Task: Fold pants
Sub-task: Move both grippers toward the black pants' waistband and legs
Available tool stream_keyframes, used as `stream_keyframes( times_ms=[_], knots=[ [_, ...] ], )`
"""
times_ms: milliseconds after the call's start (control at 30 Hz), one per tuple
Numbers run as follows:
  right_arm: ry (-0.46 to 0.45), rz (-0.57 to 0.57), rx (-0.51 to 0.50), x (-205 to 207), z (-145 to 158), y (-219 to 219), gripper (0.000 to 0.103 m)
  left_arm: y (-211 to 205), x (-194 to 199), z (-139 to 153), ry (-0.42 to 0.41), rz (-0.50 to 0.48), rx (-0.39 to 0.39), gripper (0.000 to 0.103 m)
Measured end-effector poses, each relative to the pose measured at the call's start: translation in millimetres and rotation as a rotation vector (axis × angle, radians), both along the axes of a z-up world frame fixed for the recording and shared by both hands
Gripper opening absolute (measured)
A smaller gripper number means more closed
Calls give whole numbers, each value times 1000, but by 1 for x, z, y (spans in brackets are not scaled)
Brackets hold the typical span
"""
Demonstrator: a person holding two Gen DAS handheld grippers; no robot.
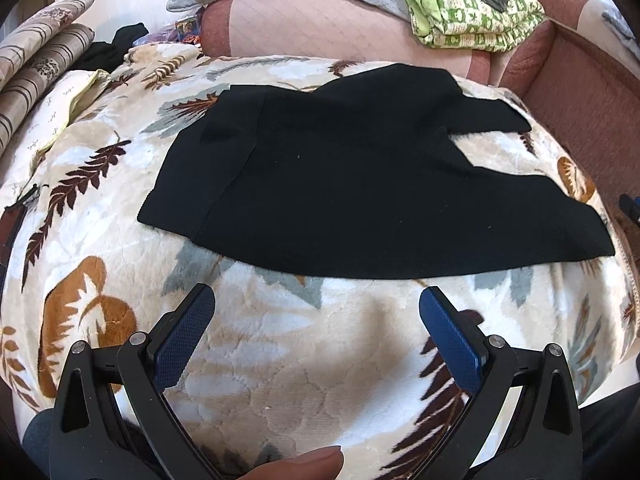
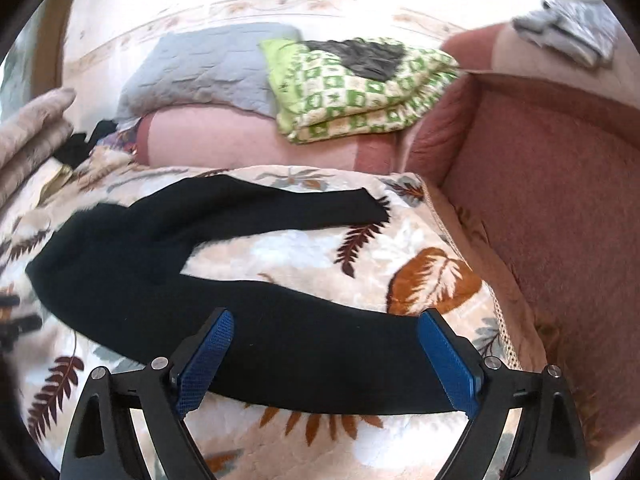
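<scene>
A pink-red sofa (image 2: 552, 208) wraps round the scene, and its seat is covered by a plush leaf-print blanket (image 1: 280, 360), cream with brown, rust and grey-blue leaves. The black pants (image 1: 360, 184) lie spread flat on this blanket, roughly in its middle. In the left wrist view the waistband end points toward the blanket's left side. In the right wrist view the two legs part: one runs toward the blanket's far right corner, the other along its near edge.

Beyond the blanket, on the sofa's back cushion, a folded green-and-white patterned quilt (image 2: 360, 96) sits with a dark crumpled item on top, and a grey quilted cover (image 2: 208, 68) lies just left of it. At the blanket's far left corner lie striped beige cushions (image 1: 44, 56) and a small heap of dark clothes (image 1: 116, 44).

The left gripper (image 1: 316, 312) hangs over bare blanket just short of the pants' near edge, its blue-padded fingers (image 1: 188, 332) spread wide and holding nothing. The right gripper (image 2: 326, 340) is above the near pant leg, fingers (image 2: 448, 356) likewise wide apart with the black cloth seen between them, not pinched.

A fingertip (image 1: 300, 464) of the person shows at the bottom of the left wrist view.
</scene>
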State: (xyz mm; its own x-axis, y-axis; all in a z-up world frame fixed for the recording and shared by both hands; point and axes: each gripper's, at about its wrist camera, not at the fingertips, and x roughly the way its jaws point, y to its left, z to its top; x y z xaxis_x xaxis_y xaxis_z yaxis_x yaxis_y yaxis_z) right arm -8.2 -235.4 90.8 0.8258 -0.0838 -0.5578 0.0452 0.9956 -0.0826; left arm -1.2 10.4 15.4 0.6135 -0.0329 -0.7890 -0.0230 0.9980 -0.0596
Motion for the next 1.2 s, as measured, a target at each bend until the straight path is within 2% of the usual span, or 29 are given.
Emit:
stream_keyframes(
  times_ms=[167,267,367,500,633,667,733,867,1200],
  knots=[
    [-11,-36,17,-2,2,-10,92,-2,-2,6,1,15,57,103],
    [5,-47,10,2,-2,-13,92,-5,-4,34,-35,-7,55,103],
    [35,-35,-13,4,-7,-10,92,-9,1,59,-78,-34,86,103],
    [5,5,-31,-2,-4,-1,92,-9,23,73,-127,-52,105,103],
    [-7,-3,-68,-3,-1,4,92,-3,35,55,-202,-23,96,103],
    [-9,-7,-71,-2,0,3,92,0,40,44,-160,2,98,103],
    [-15,-27,-72,-3,1,1,92,7,51,31,-74,11,15,103],
    [-18,-53,-60,-2,3,-7,92,8,53,37,-98,17,1,103],
    [24,-99,-73,11,-2,-12,92,5,49,34,-81,3,-27,103]
  ],
)
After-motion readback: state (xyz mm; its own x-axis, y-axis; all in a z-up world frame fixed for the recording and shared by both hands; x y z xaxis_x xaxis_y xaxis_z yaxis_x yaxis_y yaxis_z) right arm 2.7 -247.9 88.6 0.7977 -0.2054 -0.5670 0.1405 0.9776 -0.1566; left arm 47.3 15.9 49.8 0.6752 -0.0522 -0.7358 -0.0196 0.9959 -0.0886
